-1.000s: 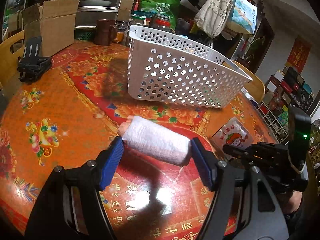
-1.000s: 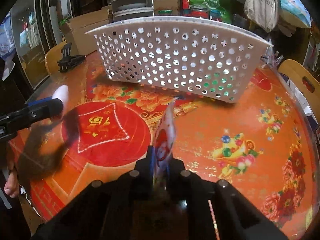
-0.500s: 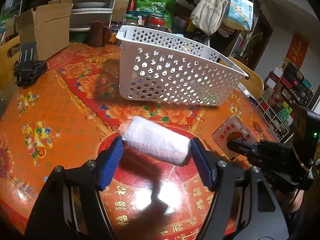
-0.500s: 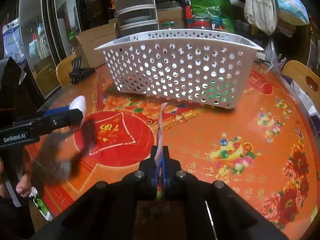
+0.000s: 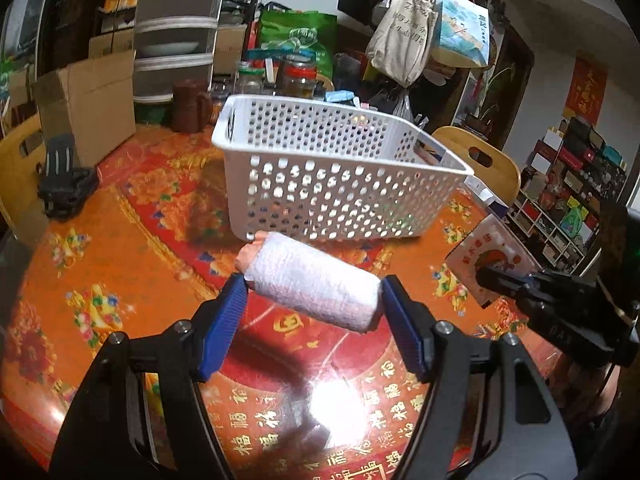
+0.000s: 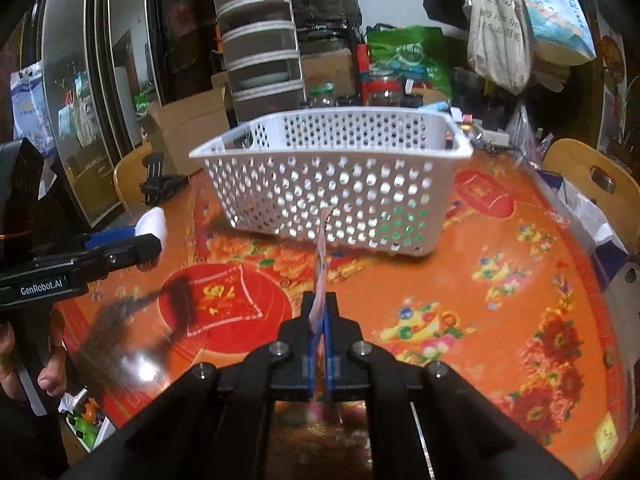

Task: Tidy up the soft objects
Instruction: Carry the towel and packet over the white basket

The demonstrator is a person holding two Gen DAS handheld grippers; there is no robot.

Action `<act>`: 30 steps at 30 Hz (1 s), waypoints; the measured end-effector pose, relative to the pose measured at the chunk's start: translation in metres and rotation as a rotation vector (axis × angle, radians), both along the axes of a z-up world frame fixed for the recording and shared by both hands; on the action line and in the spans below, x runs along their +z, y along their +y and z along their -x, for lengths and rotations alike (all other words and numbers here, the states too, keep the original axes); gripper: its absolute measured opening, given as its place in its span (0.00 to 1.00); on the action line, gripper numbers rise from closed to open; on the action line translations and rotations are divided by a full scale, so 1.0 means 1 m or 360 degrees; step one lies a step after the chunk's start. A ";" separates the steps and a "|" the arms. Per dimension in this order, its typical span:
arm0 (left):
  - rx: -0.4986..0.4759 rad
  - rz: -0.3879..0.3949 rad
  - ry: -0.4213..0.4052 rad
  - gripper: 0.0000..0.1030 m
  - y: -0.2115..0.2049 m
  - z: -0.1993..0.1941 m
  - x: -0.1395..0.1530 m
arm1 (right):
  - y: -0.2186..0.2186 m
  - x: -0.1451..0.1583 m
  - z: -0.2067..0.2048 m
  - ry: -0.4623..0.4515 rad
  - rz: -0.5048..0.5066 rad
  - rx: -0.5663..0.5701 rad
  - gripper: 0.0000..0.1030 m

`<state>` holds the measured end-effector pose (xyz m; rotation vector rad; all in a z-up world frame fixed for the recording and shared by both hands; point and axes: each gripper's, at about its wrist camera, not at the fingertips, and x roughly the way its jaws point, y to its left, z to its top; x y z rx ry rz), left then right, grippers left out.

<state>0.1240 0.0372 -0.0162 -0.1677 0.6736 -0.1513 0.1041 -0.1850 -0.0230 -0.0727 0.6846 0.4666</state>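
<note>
My left gripper is shut on a rolled white towel, held lengthwise between the blue pads above the table. The white perforated basket stands just beyond it; its inside looks empty. My right gripper is shut on a thin printed packet, seen edge-on and standing upright. In the left wrist view that packet shows a cartoon face at the right, held by the right gripper. In the right wrist view the basket is straight ahead, and the left gripper with the towel end is at the left.
The round table has a glossy orange-red floral cover. A cardboard box, brown mug, jars and a black clamp stand at the back left. Wooden chairs ring the table. Bags hang behind.
Both grippers have risen with their loads, so the basket's rim and inside now show. The basket looks lower and farther in both views. Both grips are unchanged.
</note>
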 end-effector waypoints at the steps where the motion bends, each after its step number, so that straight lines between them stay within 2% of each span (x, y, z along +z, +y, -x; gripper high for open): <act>1: -0.0004 -0.0008 -0.0007 0.65 -0.001 0.000 0.004 | -0.001 0.005 0.000 -0.0013 0.0003 -0.0001 0.02; 10: -0.0031 -0.0098 -0.0103 0.65 -0.010 -0.009 0.053 | -0.003 0.044 -0.012 -0.0090 0.0027 0.0006 0.02; 17: -0.0056 -0.0130 -0.0161 0.65 -0.010 -0.041 0.100 | -0.004 0.083 -0.039 -0.0129 0.0029 -0.0008 0.02; 20: -0.0057 -0.0115 -0.0158 0.65 -0.006 -0.067 0.119 | 0.000 0.099 -0.059 -0.0136 0.0072 -0.0024 0.02; 25: -0.0050 -0.0085 -0.0075 0.65 -0.003 -0.124 0.141 | 0.011 0.119 -0.106 -0.0081 0.0154 -0.0047 0.02; 30: 0.0001 -0.0108 0.0064 0.65 -0.006 -0.186 0.133 | 0.020 0.112 -0.162 0.0053 0.0217 -0.0102 0.02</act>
